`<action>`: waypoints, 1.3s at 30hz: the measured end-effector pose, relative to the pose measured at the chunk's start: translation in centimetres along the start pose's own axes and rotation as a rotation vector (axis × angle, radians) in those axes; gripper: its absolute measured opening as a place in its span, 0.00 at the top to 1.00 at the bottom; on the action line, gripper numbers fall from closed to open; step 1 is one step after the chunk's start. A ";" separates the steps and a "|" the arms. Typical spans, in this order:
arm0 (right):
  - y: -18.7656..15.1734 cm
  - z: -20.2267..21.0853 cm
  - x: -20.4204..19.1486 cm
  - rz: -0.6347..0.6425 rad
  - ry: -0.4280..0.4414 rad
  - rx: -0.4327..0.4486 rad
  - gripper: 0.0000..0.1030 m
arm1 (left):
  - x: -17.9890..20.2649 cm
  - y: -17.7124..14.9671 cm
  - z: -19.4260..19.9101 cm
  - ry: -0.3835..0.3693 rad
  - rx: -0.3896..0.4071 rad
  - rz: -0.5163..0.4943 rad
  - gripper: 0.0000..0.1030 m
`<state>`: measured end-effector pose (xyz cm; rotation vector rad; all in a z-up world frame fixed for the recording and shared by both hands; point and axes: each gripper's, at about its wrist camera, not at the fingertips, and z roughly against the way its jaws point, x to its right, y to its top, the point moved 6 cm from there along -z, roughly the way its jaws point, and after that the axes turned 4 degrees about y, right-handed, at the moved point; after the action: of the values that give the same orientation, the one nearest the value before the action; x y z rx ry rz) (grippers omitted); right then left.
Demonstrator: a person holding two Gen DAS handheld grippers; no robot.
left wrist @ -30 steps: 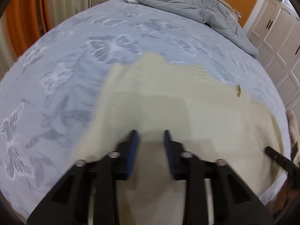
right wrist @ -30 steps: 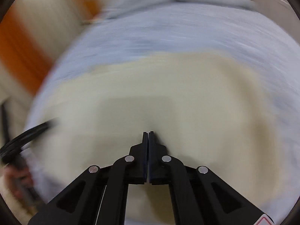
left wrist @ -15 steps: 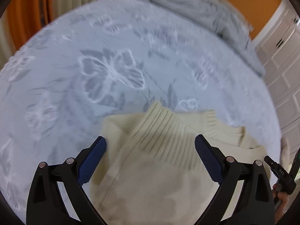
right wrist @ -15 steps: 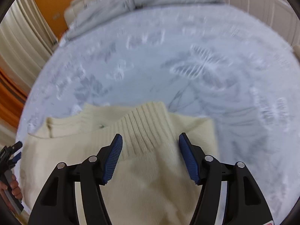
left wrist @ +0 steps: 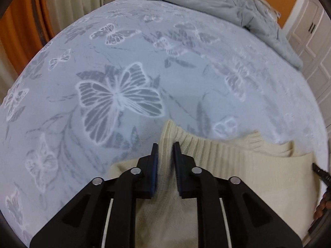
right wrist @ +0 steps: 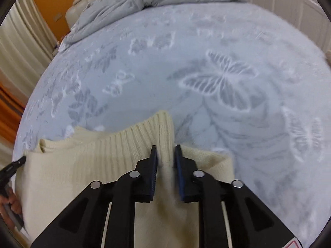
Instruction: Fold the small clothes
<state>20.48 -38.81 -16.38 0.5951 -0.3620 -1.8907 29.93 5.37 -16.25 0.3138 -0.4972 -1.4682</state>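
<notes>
A cream knit sweater (left wrist: pixel 238 165) lies on the bed, its ribbed hem folded up over the body. My left gripper (left wrist: pixel 165 146) has closed on the left corner of the ribbed hem, with knit pinched between its blue pads. The sweater also shows in the right wrist view (right wrist: pixel 93 165). My right gripper (right wrist: pixel 165 148) has closed on the right corner of the same hem, cloth between its pads. Each gripper's tip shows at the other view's edge.
The bed has a pale blue sheet with butterfly prints (left wrist: pixel 115 99). A crumpled grey duvet (left wrist: pixel 227 4) lies at the far end. White wardrobe doors (left wrist: pixel 314 33) stand to the right, curtains (left wrist: pixel 68 2) to the left.
Both grippers were wide open over the ribbed hem half a second ago. Now both have closed onto its corners, left and right.
</notes>
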 end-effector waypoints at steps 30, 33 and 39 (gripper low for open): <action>-11.4 6.4 2.7 -0.216 -0.121 -0.044 1.00 | -0.7 -14.0 7.4 -0.128 0.024 -0.015 0.81; -10.5 8.7 -0.1 -0.145 -0.088 0.047 0.95 | -0.9 -14.1 7.5 -0.142 0.027 -0.002 0.81; -12.7 7.2 -1.0 -0.043 -0.196 -0.065 0.91 | -2.4 -13.9 9.2 -0.219 0.023 0.108 0.78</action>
<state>6.99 -33.17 -16.62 0.3773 -0.4149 -2.0000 13.23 7.38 -15.55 0.1422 -0.6966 -1.3994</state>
